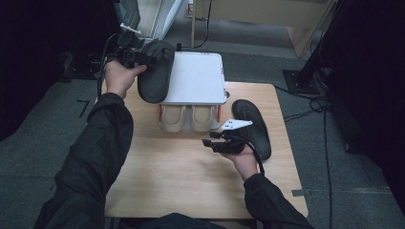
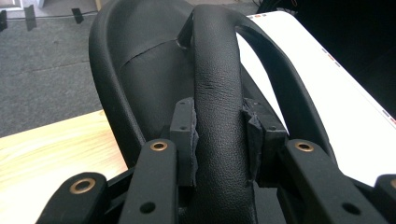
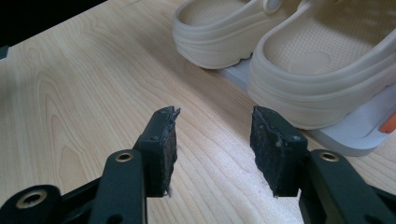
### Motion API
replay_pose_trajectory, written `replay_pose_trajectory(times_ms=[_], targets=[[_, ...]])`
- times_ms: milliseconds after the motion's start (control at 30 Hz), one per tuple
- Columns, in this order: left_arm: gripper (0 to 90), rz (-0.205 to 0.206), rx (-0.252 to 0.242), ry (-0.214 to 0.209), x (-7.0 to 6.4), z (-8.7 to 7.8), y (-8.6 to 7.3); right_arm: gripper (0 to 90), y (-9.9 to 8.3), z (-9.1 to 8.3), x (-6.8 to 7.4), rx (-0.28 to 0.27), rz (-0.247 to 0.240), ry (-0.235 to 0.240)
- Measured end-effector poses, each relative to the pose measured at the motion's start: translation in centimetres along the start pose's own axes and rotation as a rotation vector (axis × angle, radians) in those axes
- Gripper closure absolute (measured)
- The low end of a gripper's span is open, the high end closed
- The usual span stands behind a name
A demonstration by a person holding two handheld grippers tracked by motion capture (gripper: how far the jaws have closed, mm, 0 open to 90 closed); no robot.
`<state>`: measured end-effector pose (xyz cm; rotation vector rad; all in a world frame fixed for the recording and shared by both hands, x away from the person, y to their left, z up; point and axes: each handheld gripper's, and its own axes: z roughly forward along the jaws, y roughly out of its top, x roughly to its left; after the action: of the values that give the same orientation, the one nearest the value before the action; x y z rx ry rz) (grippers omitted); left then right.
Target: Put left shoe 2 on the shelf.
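Left hand-held gripper [image 1: 143, 57]: raised at the far left of the scene, jaws clenched on the strap of a black sandal [image 1: 156, 70]; in the left gripper view the strap [image 2: 217, 112] runs straight up between the pads.
Held sandal: hangs in the air, long axis running near to far, its right edge overlapping the left edge of the white rack top [image 1: 198, 78].
Right hand-held gripper [image 1: 206, 141]: low over the surface near the right side, jaws apart and holding nothing; it points left.
Second black sandal [image 1: 253, 128]: lies flat on the surface just right of the right hand, long axis near to far. The right hand is by far the nearer one.
Beige clogs [image 1: 188, 118]: a pair on the lower tier under the white top, heels toward the viewer.
Surface [image 1: 181, 181]: pale wood, bare in its near half.
Room: dim, grey carpet, cables [image 1: 305, 107] on the floor to the right.
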<state>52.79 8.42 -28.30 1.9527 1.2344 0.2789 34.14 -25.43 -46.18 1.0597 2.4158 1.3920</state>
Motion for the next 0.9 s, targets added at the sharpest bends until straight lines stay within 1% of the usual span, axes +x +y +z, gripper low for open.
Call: replay_pose_trajectory(times_ms=[167,233,400,467,700,733,800,867,900], targets=[[68.0,0.019,0.004,-0.005,-1.1,1.0,0.5,51.2,0.0,-0.1,0.1,-0.002,-0.002,0.002],[68.0,0.018,-0.002,-0.007,-1.5,1.3,0.6,51.2,-0.1,-0.2,0.1,-0.003,0.001,0.0],[68.0,0.006,-0.006,-0.01,-2.1,2.3,0.9,51.2,-0.3,-0.6,-0.1,-0.007,0.004,-0.009],[68.0,0.007,-0.003,-0.014,-2.3,2.6,1.0,51.2,-0.4,-0.7,-0.1,-0.008,0.009,-0.009],[68.0,-0.006,0.001,-0.031,-2.8,3.9,0.9,51.2,-0.6,-1.0,-0.2,-0.011,0.008,-0.022],[68.0,-0.006,0.001,-0.031,-2.8,3.9,0.9,51.2,-0.6,-1.0,-0.2,-0.01,0.009,-0.022],[68.0,-0.009,-0.005,-0.03,-3.0,4.5,0.6,51.2,-0.6,-1.1,-0.3,-0.01,0.009,-0.022],[67.9,0.009,0.003,-0.018,-3.0,4.9,0.4,51.3,-0.6,-1.1,-0.3,-0.01,0.008,-0.027],[67.9,0.004,0.008,-0.014,-3.0,5.1,0.3,51.2,-0.6,-1.2,-0.3,-0.012,0.008,-0.029]])
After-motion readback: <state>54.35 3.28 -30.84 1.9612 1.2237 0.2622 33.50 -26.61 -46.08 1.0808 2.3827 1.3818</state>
